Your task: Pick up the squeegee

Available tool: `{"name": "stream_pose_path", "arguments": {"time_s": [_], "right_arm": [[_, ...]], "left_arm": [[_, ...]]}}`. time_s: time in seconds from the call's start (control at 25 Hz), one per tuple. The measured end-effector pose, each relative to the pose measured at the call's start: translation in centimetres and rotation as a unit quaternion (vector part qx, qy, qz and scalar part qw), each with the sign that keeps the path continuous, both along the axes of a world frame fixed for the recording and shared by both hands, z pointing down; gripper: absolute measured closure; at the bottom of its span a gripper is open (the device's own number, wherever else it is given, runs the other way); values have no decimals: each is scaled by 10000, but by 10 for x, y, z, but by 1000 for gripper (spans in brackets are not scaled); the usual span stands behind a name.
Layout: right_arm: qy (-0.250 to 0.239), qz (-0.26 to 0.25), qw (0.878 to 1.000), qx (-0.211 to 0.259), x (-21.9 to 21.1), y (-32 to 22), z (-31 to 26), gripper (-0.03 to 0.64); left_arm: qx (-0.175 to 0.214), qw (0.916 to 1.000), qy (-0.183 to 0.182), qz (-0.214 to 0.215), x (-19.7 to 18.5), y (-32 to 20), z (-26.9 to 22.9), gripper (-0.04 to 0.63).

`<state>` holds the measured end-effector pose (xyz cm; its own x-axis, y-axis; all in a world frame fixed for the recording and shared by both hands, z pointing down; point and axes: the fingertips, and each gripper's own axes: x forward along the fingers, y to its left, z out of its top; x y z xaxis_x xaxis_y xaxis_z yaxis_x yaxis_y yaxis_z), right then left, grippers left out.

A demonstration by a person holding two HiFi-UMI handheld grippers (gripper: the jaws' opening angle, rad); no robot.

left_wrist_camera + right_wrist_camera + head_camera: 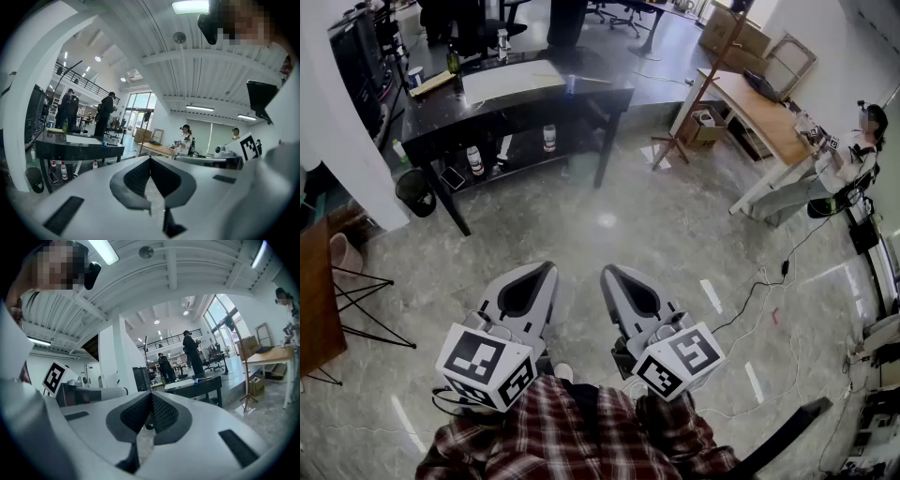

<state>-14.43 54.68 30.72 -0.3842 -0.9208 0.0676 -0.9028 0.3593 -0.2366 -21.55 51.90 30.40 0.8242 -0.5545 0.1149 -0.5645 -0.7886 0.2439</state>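
I cannot pick out a squeegee for certain. A pale yellowish flat thing point(431, 82) lies at the left end of the black table point(581, 97), far ahead of me; the left gripper view shows that yellowish thing point(55, 131) too. My left gripper point(546, 266) and right gripper point(607, 271) hang side by side over the floor, close to my body and well short of the table. Both point roughly level toward it. The jaws of the left gripper point(150, 158) meet at their tips with nothing between them. The right gripper point(151, 393) is shut the same way and holds nothing.
The black table also carries a white sheet point(511, 80) and a small blue thing point(570, 82), with bottles point(548, 138) on its lower shelf. A black bin point(414, 190) stands at its left. At right are a wooden table point(759, 108), a person point(853, 159) and floor cables point(759, 291).
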Motion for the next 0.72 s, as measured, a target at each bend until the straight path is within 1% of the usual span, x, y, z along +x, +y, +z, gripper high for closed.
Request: {"name": "stream_pose_path", "arguments": {"time_s": [0.24,0.48,0.72], "right_arm": [[98,50,9999,-56,5,-55,8,606],[143,115,9998,72,0,-144,-2,606],[151,341,9991,225,-1,-222,-15,606]], "left_arm": [[-52,10000,44,65,8,-55,8,584],[44,9998,38,178,5,-144,1,584],[189,9992,-24,344,-1,-222,-10,584]]}}
